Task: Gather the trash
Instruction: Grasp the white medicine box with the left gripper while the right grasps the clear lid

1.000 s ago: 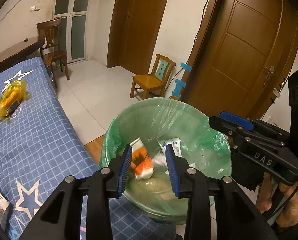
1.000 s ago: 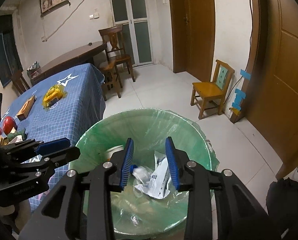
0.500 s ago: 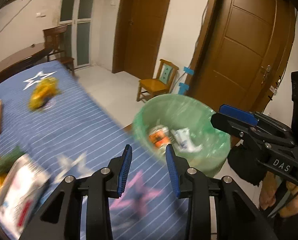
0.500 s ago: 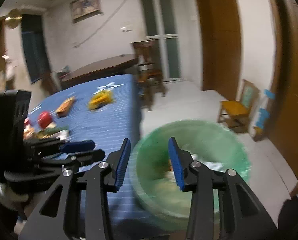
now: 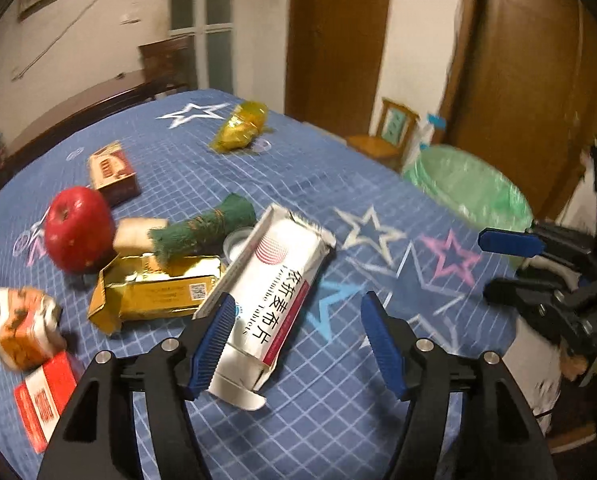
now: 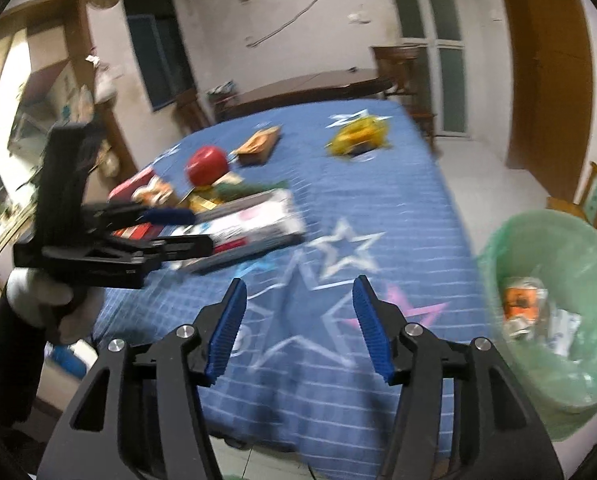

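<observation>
1. Blue star-printed cloth [image 5: 338, 392] covers the table on which the clutter is spread, with brown doors and pale walls seen behind.
2. Nearest in the left wrist view, the left gripper [image 5: 298, 340] is held above the cloth with its jaws spread wide and nothing between them; its left pad overlaps the near end of a white carton [image 5: 274, 292] in the picture, though contact cannot be confirmed.
3. The carton is seen lying flat, its end flaps open, with red trim and printed characters on top.
4. Just left of it a crumpled gold box [image 5: 154, 288] is found, and further left an orange wrapper [image 5: 22, 328] and a red pack [image 5: 44, 396] near the table edge.
5. Behind the gold box a green bundle [image 5: 202, 228] and a red apple [image 5: 78, 232] are seen close together, with a brown box [image 5: 112, 172] beyond the apple.
6. Farther back, a yellow bag [image 5: 242, 128] lies well apart from the rest.
7. The right gripper [image 6: 298, 320] is shown over the near edge of the cloth, jaws wide apart and empty.
8. A green-lined bin [image 6: 510, 240] stands on the floor just beside the table, to the right, with an orange wrapper and white scraps inside.
9. A small wooden chair [image 5: 386, 140] is seen beyond the bin.
</observation>
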